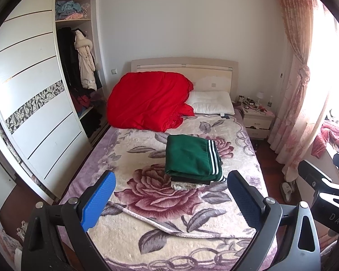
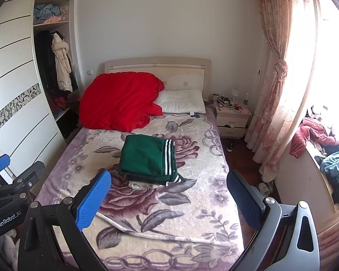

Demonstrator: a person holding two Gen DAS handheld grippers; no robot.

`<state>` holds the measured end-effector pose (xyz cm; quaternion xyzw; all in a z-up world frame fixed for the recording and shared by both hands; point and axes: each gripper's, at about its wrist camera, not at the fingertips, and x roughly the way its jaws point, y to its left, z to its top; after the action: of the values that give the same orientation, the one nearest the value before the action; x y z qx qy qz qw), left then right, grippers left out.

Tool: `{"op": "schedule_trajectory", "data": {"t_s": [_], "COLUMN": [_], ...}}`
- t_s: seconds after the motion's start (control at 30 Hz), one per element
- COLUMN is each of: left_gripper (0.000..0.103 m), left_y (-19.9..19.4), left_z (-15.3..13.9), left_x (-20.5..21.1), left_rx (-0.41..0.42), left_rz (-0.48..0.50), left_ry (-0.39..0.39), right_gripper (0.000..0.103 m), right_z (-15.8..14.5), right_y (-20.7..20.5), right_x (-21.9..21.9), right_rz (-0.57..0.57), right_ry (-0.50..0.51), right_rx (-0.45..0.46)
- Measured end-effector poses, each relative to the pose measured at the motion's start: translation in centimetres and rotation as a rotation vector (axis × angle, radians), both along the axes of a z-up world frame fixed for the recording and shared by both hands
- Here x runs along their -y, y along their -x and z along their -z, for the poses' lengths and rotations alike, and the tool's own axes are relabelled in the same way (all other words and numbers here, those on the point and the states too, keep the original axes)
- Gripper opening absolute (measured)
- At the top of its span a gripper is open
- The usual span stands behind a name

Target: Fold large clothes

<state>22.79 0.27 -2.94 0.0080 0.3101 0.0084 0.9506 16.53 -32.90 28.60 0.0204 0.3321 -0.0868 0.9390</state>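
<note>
**A:** Where do your 2 grippers stand?

**B:** Your left gripper [image 1: 170,201] has its blue pads spread wide and nothing between them; it hangs over the near part of the bed [image 1: 214,232]. Your right gripper [image 2: 167,199] is spread just as wide and is also empty-handed, over the same floral blanket [image 2: 192,203]. The 2 are side by side: in the right wrist view you see part of the left one at the left edge, and in the left wrist view the right one shows at the right edge.

**A:** And the clothes?

**B:** A folded green garment with white stripes [image 1: 189,158] lies on top of a small stack in the middle of the bed, well ahead of both grippers and touched by neither. Under it you can see a dark folded layer [image 1: 189,179] and, at the bottom, a pale fuzzy piece [image 1: 183,186].

**A:** What else is on the bed?

**B:** A red quilt [image 1: 147,101] is bunched up at the headboard, just beside a white pillow [image 1: 212,105]. An open wardrobe [image 1: 79,67] stands to the left, a nightstand [image 1: 256,117] to the right near the pink curtain [image 1: 298,79].
</note>
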Motion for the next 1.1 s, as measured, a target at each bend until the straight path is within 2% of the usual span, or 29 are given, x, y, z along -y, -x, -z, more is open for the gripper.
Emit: {"op": "schedule_trajectory", "data": {"t_s": [1.1], "left_gripper": [0.101], "left_y": [1.1], "left_z": [-0.8], "left_x": [0.1], "left_rx": [0.03], "left_rz": [-0.01], "left_ry": [-0.01], "right_gripper": [0.103], "right_z": [-0.2], "right_y": [1.5], "right_x": [-0.8], "right_rz": [-0.002], "right_ry": [0.004], "right_rx": [-0.003]}}
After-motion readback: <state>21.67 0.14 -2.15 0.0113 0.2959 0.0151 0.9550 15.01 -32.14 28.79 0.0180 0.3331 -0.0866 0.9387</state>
